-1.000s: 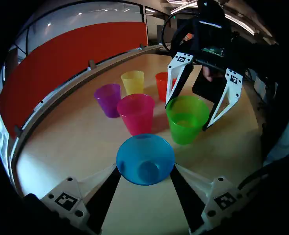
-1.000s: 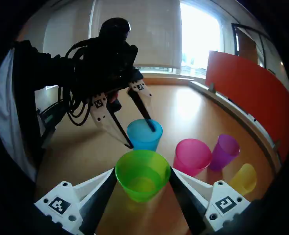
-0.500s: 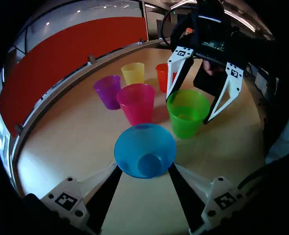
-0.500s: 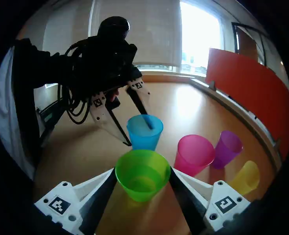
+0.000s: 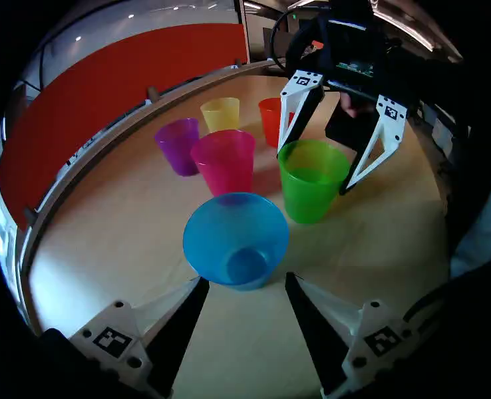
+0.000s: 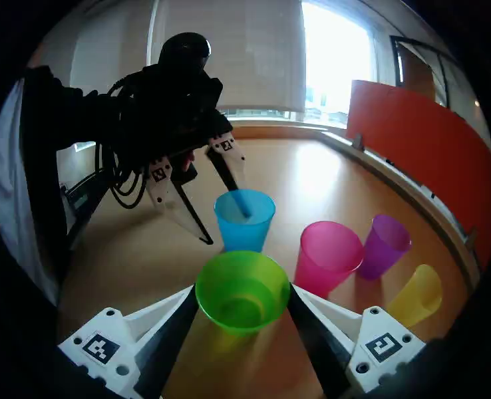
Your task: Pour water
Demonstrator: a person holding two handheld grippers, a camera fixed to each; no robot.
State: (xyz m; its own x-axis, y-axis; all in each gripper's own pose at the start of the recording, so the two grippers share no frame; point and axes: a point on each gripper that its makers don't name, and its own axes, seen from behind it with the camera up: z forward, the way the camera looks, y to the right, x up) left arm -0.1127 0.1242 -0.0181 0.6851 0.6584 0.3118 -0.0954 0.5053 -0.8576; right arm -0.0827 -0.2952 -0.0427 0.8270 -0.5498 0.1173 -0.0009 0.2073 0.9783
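Green and translucent, the cup (image 6: 243, 296) holds a little clear liquid (image 6: 240, 311) in its bottom. The right gripper (image 6: 243, 290) has it clamped, one of the fingers pressed to each side of its wall, amid the other cups on the pale wooden bench (image 5: 112, 226). Just beside it is the blue cup (image 5: 235, 239), with the left gripper (image 5: 245, 279) reaching its fingers to either side of the base; whether they squeeze it or merely flank it cannot be told from either view. A pink cup (image 5: 224, 166) stands close behind both. Beyond it, a purple cup (image 5: 177, 143), a yellow cup (image 5: 221, 114) and an orange cup (image 5: 271, 120) are grouped near the bench's raised edge, below a red panel (image 5: 112, 73).
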